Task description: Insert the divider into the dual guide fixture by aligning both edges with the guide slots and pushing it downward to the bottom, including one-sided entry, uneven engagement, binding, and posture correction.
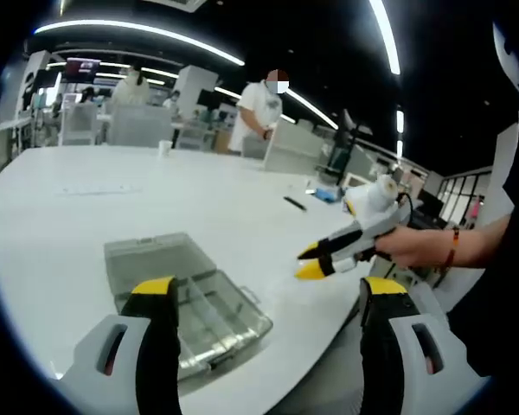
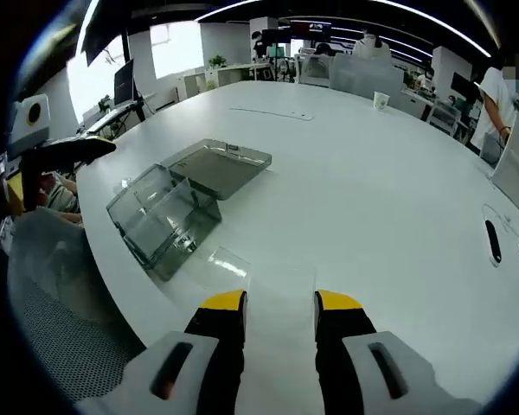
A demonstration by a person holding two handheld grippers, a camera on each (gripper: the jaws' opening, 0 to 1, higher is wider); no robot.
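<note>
A clear plastic box [image 1: 209,316] with inner guide walls sits near the table's curved edge, its lid [image 1: 151,258] hinged open and lying flat behind it. My left gripper [image 1: 270,292] hovers just over and to the right of it, jaws wide open and empty. A hand brings my right gripper [image 1: 311,261] in from the right, tips slightly apart. In the right gripper view the box [image 2: 160,220] and lid [image 2: 216,164] lie ahead to the left. A small transparent divider [image 2: 227,262] rests flat on the table just ahead of my right gripper [image 2: 279,303], which is open and holds nothing.
A black pen [image 2: 493,240] lies on the large white table [image 2: 355,173], and a paper cup [image 2: 381,100] stands far back. A mesh chair [image 2: 60,354] is under the table edge. A person [image 1: 258,112] stands at the far side, with desks and screens beyond.
</note>
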